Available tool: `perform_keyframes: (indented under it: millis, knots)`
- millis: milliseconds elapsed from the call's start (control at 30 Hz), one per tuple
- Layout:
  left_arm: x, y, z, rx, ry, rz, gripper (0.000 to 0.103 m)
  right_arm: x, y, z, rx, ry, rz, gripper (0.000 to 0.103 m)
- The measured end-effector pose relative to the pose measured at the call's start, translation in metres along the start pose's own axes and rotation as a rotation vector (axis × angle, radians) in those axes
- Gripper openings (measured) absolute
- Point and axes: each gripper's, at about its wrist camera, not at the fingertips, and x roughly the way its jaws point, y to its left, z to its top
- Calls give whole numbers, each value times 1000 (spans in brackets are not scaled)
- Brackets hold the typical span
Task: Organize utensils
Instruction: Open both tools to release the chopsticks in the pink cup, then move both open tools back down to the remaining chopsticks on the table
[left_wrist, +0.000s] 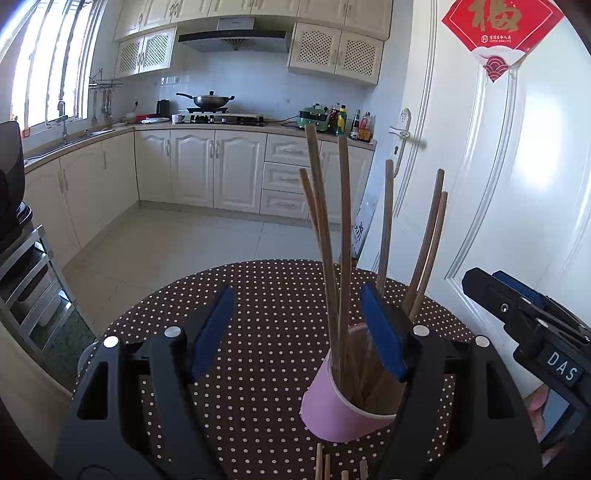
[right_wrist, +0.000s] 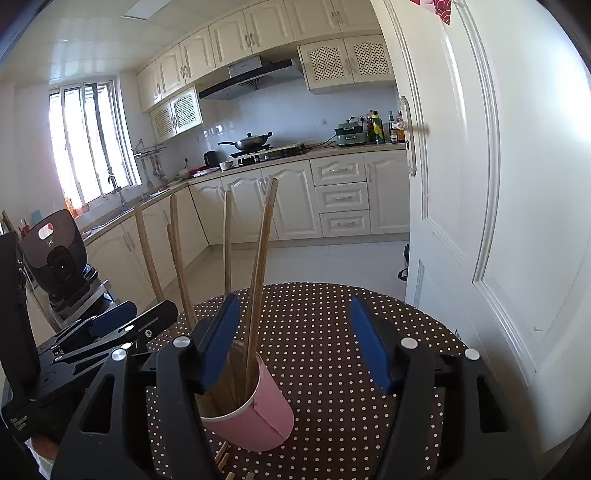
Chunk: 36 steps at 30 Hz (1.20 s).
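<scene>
A pink paper cup (right_wrist: 255, 413) is standing on the round brown polka-dot table (right_wrist: 332, 332), its tall wooden chopsticks (right_wrist: 258, 280) fanning upward and blocking the air above it. Beyond the cup and to its right, bare tabletop is lying open. More wooden sticks (left_wrist: 321, 465) are lying just before the cup.

Near chopsticks (left_wrist: 341, 467) edge-cropped, perhaps four.

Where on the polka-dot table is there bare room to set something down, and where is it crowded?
The polka-dot table lies bare beyond the pink cup, out to its far rim, and between the cup and the white door. Left of the cup looks bare too. It is crowded at the near edge: the cup of chopsticks, loose sticks before it, both open grippers beside it.
</scene>
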Motion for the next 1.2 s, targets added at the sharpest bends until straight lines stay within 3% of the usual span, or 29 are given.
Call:
perform_keyframes:
  millis: [333, 667, 900, 1200]
  knots:
    - [-5, 2, -15, 12, 30, 28, 74, -10, -2, -14, -22, 22, -36, 79]
    - [-11, 3, -36, 35, 80, 40, 79, -26, 0, -29, 5, 51, -37, 89]
    - [-27, 6, -50, 30, 97, 49, 83, -40, 6, -40, 9, 65, -59, 93]
    - [-36, 20, -70, 23, 141, 87, 84, -44, 10, -66, -1, 146, -89, 94]
